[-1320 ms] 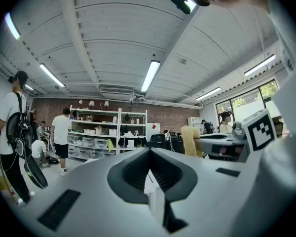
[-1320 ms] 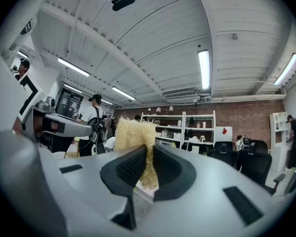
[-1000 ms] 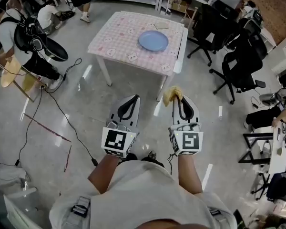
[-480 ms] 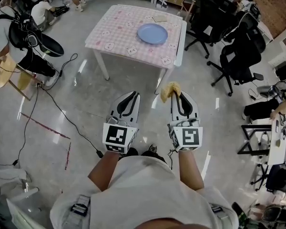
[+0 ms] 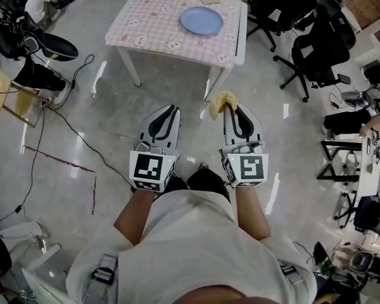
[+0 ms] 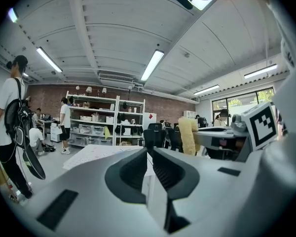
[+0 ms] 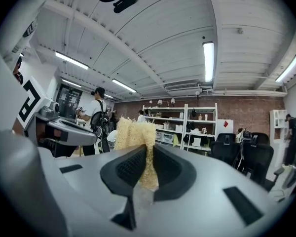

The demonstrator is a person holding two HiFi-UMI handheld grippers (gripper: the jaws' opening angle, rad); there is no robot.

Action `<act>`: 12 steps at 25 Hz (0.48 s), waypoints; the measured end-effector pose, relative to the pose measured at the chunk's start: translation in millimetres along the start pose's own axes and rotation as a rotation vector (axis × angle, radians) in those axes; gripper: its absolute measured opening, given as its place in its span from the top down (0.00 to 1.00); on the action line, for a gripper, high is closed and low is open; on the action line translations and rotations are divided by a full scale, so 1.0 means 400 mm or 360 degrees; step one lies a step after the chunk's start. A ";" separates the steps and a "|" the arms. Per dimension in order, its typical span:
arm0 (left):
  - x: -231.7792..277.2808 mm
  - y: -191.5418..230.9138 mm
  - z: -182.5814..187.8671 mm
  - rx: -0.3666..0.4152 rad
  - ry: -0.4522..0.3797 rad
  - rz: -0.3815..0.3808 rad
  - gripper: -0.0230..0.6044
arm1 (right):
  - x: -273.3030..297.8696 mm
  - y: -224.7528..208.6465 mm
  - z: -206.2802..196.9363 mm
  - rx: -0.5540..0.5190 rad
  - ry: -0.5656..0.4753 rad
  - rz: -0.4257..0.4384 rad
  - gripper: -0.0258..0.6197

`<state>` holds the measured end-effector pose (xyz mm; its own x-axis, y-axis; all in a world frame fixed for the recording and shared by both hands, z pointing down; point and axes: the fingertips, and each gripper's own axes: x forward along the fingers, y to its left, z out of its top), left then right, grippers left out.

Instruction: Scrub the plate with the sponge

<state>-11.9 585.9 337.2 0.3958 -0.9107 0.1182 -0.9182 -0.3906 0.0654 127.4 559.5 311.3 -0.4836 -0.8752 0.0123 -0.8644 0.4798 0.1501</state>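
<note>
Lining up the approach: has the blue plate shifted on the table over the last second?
No. The plate sits at the same spot on the checked table, near its right edge; both only slid up the head view together.

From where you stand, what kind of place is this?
Probably a shared lab or workshop: storage shelves along a brick wall, black office chairs, and cables trailing over the bare floor.

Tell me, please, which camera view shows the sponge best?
The right gripper view: the yellow sponge stands large and central, pinched between the right tongs. The head view shows it small at those tongs' tip; the left gripper view shows it side-on, to the right.
</note>
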 end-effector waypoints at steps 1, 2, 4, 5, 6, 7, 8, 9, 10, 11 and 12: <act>0.007 0.007 -0.003 -0.0005 0.0003 0.0000 0.89 | 0.008 0.000 -0.008 0.0000 0.0010 0.0001 0.89; 0.016 0.014 -0.007 -0.0009 0.0007 0.0001 0.89 | 0.019 -0.004 -0.016 0.0000 0.0020 0.0001 0.89; 0.046 0.027 -0.015 -0.0018 0.0024 0.0003 0.89 | 0.051 -0.024 -0.033 0.0017 0.0033 -0.0003 0.89; 0.067 0.034 -0.018 -0.0023 0.0034 0.0006 0.89 | 0.071 -0.037 -0.039 0.0024 0.0033 -0.0003 0.89; 0.091 0.041 -0.020 -0.0025 0.0042 0.0010 0.89 | 0.094 -0.052 -0.042 0.0027 0.0028 0.0000 0.89; 0.118 0.049 -0.018 -0.0023 0.0044 0.0014 0.89 | 0.119 -0.069 -0.045 0.0029 0.0019 0.0004 0.89; 0.147 0.059 -0.012 -0.0016 0.0041 0.0018 0.89 | 0.148 -0.086 -0.048 0.0035 0.0009 0.0007 0.89; 0.177 0.071 -0.003 -0.0006 0.0035 0.0023 0.89 | 0.178 -0.104 -0.049 0.0041 -0.0001 0.0011 0.89; 0.207 0.085 0.006 0.0004 0.0029 0.0029 0.89 | 0.209 -0.120 -0.048 0.0042 -0.0012 0.0016 0.89; 0.238 0.100 0.016 0.0010 0.0025 0.0036 0.89 | 0.242 -0.137 -0.046 0.0041 -0.0022 0.0022 0.89; 0.271 0.116 0.025 0.0014 0.0025 0.0044 0.89 | 0.275 -0.155 -0.045 0.0043 -0.0027 0.0029 0.89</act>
<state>-11.6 467.6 343.1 0.3706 -0.9189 0.1351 -0.9288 -0.3668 0.0533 130.2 432.6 321.0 -0.5015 -0.8652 -0.0021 -0.8587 0.4974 0.1231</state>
